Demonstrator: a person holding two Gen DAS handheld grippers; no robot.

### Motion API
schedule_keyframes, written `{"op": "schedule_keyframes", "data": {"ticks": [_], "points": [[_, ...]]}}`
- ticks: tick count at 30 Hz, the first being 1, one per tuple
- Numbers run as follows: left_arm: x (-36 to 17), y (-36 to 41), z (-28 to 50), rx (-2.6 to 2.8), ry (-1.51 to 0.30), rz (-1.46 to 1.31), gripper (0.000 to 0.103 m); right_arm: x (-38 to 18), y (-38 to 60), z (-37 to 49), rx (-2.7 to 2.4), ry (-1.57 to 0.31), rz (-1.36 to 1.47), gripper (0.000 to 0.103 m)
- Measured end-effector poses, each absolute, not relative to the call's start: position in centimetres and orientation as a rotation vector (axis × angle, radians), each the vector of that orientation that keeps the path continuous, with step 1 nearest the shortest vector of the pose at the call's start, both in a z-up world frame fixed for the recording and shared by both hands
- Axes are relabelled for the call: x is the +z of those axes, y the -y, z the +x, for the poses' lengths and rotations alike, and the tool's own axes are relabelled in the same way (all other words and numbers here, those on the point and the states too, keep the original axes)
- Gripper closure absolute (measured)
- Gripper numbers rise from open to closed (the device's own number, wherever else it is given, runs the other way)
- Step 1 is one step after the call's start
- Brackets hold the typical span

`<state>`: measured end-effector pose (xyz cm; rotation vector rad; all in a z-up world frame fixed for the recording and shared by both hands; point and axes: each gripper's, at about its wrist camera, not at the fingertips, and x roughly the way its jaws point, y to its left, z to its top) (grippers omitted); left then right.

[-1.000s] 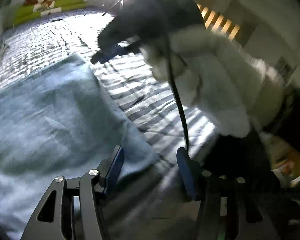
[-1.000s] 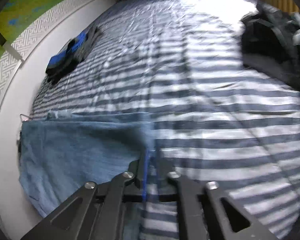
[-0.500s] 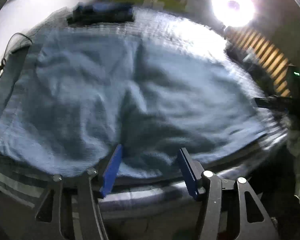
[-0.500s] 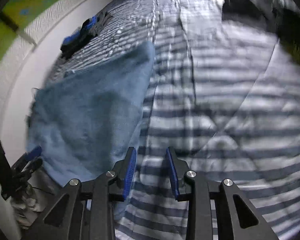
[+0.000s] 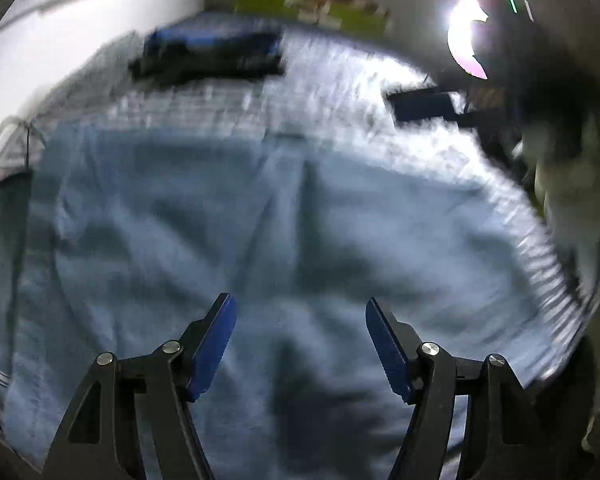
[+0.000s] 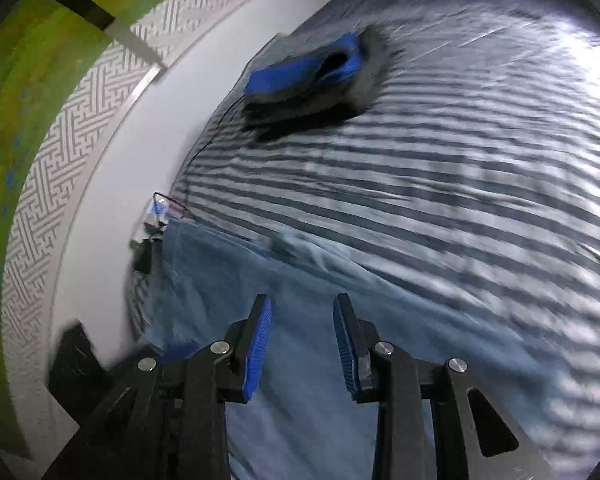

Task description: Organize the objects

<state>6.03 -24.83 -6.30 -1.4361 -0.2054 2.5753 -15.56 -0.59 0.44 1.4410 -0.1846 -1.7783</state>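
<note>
A light blue towel (image 5: 260, 220) lies spread flat on the striped bed sheet (image 5: 332, 80). My left gripper (image 5: 300, 320) is open and empty just above the towel's near part. In the right wrist view the towel (image 6: 320, 380) lies under my right gripper (image 6: 302, 316), which is open and empty above it. A folded dark and blue garment (image 6: 312, 76) sits on the sheet by the wall; it also shows in the left wrist view (image 5: 212, 56). The right gripper's fingers (image 5: 424, 106) show blurred at the bed's right side in the left wrist view.
A white wall (image 6: 112, 168) with a patterned band runs along the bed's left side. A cable and small plug (image 6: 156, 216) lie at the towel's far corner. A bright lamp (image 5: 466, 36) shines at the right. Green pillows (image 5: 316, 4) sit at the bed's far end.
The right gripper has let go of the towel's edge and opened. Both grippers have swung over the towel, which now lies spread flat. The left gripper stays open.
</note>
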Motion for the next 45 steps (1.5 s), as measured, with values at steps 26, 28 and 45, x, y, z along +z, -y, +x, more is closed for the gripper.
{"op": "schedule_keyframes", "data": {"ticks": [26, 28, 45], "points": [[-5.4, 24.6, 7.2, 2.621, 0.195, -1.346, 0.022, -3.9, -20.4, -4.1, -2.104, 0.374, 1.544, 0.062], [-5.2, 24.4, 7.8, 2.631, 0.176, -1.335, 0.023, -5.3, -21.0, -2.9, -2.058, 0.437, 1.582, 0.061], [-5.9, 21.5, 11.2, 2.668, -0.09, -1.298, 0.022, -5.1, -19.1, -0.3, -1.984, 0.594, 1.535, 0.094]]}}
